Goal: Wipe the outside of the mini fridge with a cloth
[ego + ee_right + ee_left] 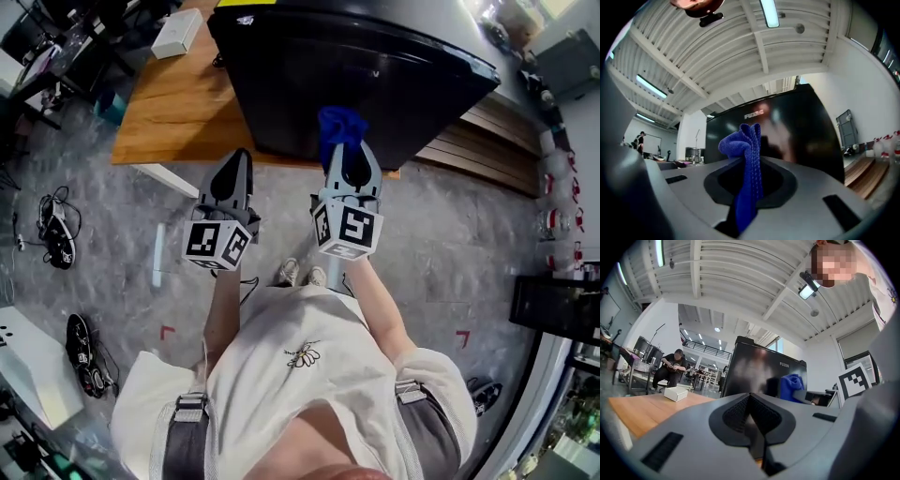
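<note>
One white box [176, 33] near mini fridge [356, 70]

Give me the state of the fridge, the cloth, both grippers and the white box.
mini fridge: door shut, upright on table.
right gripper: shut on blue cloth.
blue cloth: bunched, clamped.
left gripper: shut, empty.
white box: closed.

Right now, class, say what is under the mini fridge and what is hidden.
The mini fridge stands on a wooden table. The tabletop directly beneath is covered, so nothing there can be checked.
</note>
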`<state>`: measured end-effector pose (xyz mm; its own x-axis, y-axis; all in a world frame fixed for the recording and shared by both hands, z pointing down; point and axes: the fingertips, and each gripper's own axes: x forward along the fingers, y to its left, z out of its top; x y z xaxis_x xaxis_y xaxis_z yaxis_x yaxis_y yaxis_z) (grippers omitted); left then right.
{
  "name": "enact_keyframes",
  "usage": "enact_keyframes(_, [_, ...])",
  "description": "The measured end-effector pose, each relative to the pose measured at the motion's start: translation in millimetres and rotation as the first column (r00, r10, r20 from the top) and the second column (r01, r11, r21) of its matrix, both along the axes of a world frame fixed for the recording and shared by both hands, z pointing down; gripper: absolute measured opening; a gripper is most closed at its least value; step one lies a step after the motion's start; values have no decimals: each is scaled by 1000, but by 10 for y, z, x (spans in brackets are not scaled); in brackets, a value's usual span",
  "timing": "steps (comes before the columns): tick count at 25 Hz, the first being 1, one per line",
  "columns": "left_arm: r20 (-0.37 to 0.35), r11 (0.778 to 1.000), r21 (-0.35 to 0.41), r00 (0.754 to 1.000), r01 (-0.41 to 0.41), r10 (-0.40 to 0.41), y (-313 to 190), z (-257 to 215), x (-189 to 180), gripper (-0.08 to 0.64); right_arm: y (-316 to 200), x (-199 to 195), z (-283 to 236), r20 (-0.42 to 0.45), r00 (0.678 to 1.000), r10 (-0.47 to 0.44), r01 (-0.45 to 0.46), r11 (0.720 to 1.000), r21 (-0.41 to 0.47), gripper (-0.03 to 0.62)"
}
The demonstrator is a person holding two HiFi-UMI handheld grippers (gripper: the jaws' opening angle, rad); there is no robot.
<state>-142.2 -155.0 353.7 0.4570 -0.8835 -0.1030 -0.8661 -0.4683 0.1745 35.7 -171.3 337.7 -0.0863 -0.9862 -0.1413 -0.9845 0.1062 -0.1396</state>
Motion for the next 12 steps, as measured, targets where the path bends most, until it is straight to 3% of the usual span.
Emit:
enact_keyframes(5, [19,999,0,999,45,-45,15,63,-237,5,-202,-859,130,-34,989,-143,142,990,-12,61])
enact_keyframes(12, [45,988,-25,987,153,-152,75,198,-771,5,-643,-1597,422,-88,972,-220,215,975,-64,61])
